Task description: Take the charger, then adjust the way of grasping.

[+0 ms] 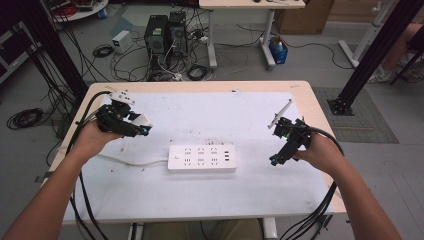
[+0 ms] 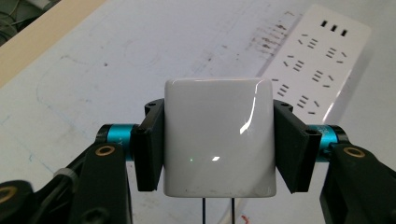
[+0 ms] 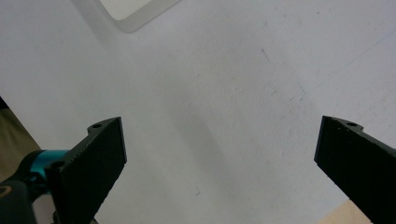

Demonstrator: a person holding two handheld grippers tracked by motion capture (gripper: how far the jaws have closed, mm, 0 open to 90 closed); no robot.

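A glossy white square plug adapter [image 2: 218, 140] is clamped between the two black pads of my left gripper [image 2: 218, 149], held above the white mat. In the high view the left gripper [image 1: 141, 126] hovers over the table's left side with the white adapter [image 1: 140, 120] at its tip. A white power strip [image 1: 202, 158] with several sockets and USB ports lies flat mid-table, its cord running left; the power strip [image 2: 317, 60] also lies beyond the adapter. My right gripper [image 1: 276, 160] hangs at the right, tilted down over the mat, and in its own view the right gripper [image 3: 219, 163] stands wide open with nothing between its jaws.
A white mat [image 1: 210, 115] covers most of the wooden table [image 1: 310, 100]. The strip's white cord [image 1: 130, 161] trails left toward the table edge. Black gripper cables hang off both front corners. Computers and cable clutter sit on the floor behind the table.
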